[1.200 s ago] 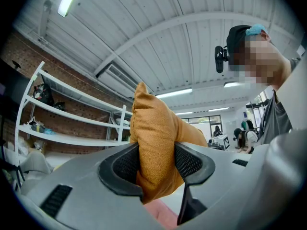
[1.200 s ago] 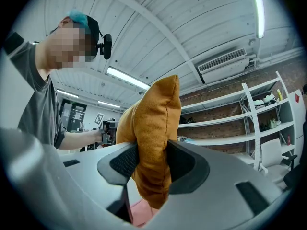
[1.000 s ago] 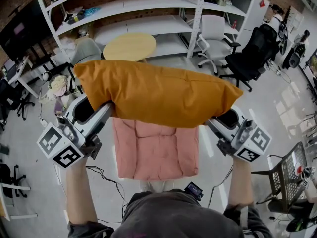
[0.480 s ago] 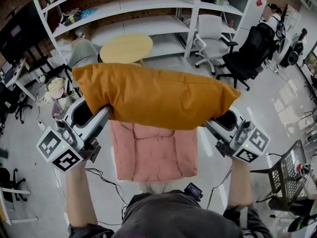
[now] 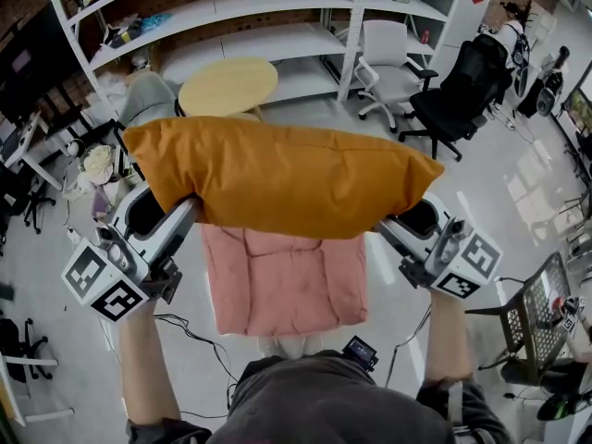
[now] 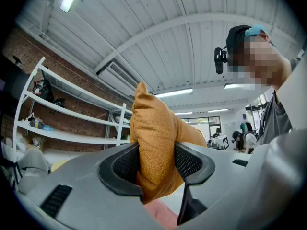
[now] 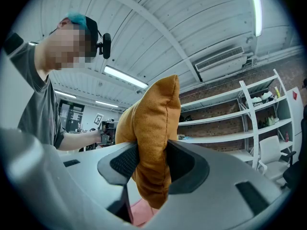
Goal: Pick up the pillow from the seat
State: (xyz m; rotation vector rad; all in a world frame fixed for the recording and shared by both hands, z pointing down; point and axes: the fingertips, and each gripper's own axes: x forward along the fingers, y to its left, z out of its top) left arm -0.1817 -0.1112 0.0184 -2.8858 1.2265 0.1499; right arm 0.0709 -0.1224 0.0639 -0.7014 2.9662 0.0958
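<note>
Since a second ago the pillow (image 5: pixel 277 178) has climbed a little in the head view and drifted left, carried along by both grippers. It now hangs clear above the pink seat (image 5: pixel 287 285), stretched roughly level between the left gripper (image 5: pixel 183 218), clamped on its left end, and the right gripper (image 5: pixel 393 234), clamped on its right end. Each gripper view shows orange fabric pinched between the pads. To finish the lift well, the two hands should probably rise together and keep their spacing, so neither corner slips free and the middle does not sag. Around the seat is a pale glossy floor (image 5: pixel 518 192), and beyond it a round wooden table (image 5: pixel 228 84), white shelves (image 5: pixel 250 26) and office chairs (image 5: pixel 453 100).
</note>
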